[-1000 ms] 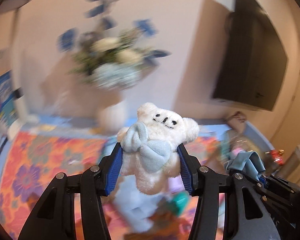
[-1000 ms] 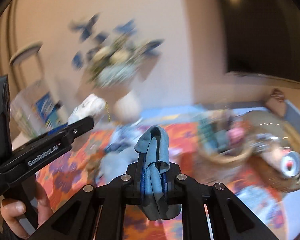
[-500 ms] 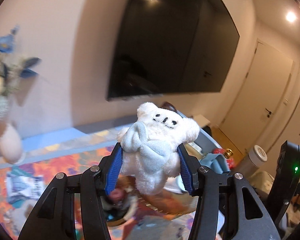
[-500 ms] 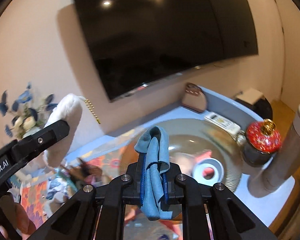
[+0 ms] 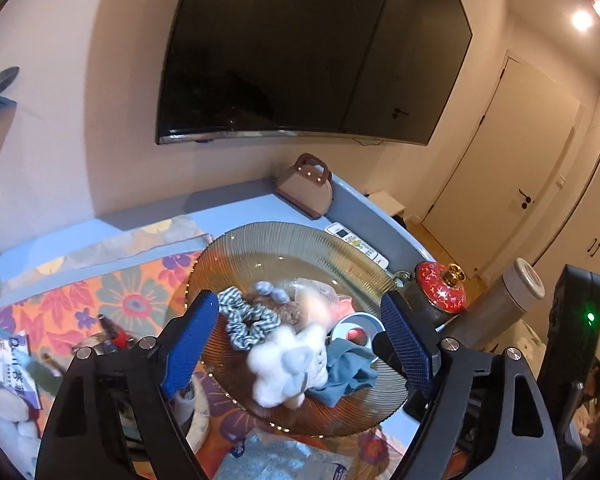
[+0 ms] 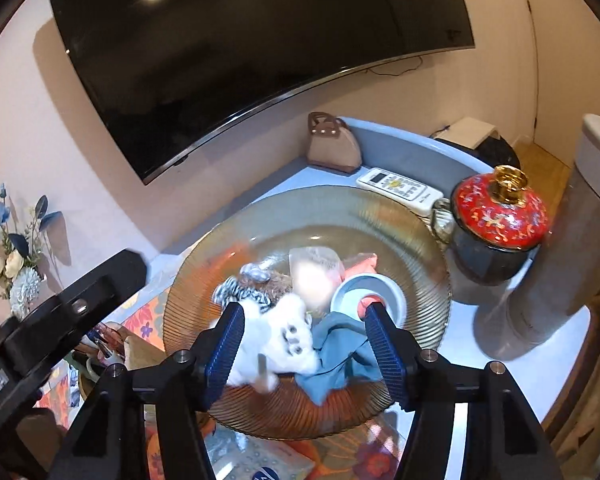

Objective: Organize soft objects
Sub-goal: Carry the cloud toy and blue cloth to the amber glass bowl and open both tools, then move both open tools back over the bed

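Plush toy [image 5: 286, 364], white w/ pale bow, lies blurred in ribbed glass bowl [image 5: 260, 240] on table [image 5: 236, 204], face hard to make out; blue cloth [image 5: 350, 372] touches its right side, partly under it. Striped scrunchie [image 5: 248, 322] sits just behind. Left hand-held gripper [image 5: 300, 344] & right hand-held gripper [image 6: 302, 350] both opening, pads clear of toy & cloth, which lie below, between fingers.
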Motion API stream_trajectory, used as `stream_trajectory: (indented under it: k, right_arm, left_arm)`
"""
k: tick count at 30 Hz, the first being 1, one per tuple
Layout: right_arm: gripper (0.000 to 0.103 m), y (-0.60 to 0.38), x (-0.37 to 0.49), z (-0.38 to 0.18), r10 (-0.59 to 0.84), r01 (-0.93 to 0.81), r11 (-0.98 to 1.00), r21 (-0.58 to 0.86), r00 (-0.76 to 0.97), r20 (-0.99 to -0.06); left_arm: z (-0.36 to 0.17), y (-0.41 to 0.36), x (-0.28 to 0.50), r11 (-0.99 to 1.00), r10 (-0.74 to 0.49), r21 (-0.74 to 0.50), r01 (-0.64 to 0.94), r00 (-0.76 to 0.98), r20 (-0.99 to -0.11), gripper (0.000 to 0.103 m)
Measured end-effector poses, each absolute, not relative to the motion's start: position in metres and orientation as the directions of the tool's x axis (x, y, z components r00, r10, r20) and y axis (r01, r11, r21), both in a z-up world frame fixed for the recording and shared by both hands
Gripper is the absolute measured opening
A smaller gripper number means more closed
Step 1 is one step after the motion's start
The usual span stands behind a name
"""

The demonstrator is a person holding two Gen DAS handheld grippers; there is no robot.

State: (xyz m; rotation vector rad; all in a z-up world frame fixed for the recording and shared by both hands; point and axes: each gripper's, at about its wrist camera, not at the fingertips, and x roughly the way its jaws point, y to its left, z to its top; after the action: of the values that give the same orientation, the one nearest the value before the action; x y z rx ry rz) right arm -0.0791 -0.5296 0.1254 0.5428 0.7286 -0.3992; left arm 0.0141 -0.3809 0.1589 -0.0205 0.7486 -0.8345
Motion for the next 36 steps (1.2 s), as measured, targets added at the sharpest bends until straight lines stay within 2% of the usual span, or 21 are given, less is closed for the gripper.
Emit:
stream_trajectory:
  k: [10,18,19,20,22,28,32,36]
  right_arm:
    - [0.061,-0.490,-0.085,0.150,-0.135,0.449,0.838,0.311,0.722,-0.678]
    - [0.061,-0.420,-0.091,0.188,-0.100,0.316,0.902,0.294,0.816,-0.570]
    - [0.061,-0.406,-0.091,0.195,-0.100,0.295,0.915,0.275,0.825,-0.556]
    - [0.061,-0.392,-0.092,0.199,-0.094,0.272,0.928,0.256,0.834,-0.544]
    - [0.061,-0.365,-0.094,0.206,-0.067,0.218,0.948,0.233,0.851,-0.522]
    - [0.061,-0.278,-0.086,0.202,0.050,0.025,0.990,0.142,0.864,-0.501]
    - [0.061,-0.225,-0.071,0.170,0.183,-0.120,0.981,0.149,0.819,-0.543]
    - [0.061,-0.187,-0.054,0.121,0.275,-0.210,0.961,0.177,0.747,-0.605]
  left_arm:
    - [0.192,-0.315,-0.016,0.702,-0.679,-0.264,0.661,0.511,-0.528,0.081]
    - [0.226,-0.203,-0.036,0.840,-0.536,-0.210,0.500,0.704,-0.467,0.081]
    - [0.228,-0.190,-0.036,0.854,-0.516,-0.208,0.478,0.723,-0.459,0.081]
    - [0.230,-0.172,-0.036,0.873,-0.485,-0.200,0.445,0.749,-0.451,0.074]
    - [0.230,-0.145,-0.034,0.900,-0.435,-0.189,0.393,0.779,-0.451,0.068]
    - [0.194,-0.060,-0.023,0.949,-0.304,-0.230,0.214,0.811,-0.500,0.068]
    - [0.146,-0.021,-0.004,0.969,-0.222,-0.222,0.110,0.782,-0.582,0.068]
    - [0.093,0.006,0.012,0.967,-0.211,-0.250,0.055,0.726,-0.655,0.068]
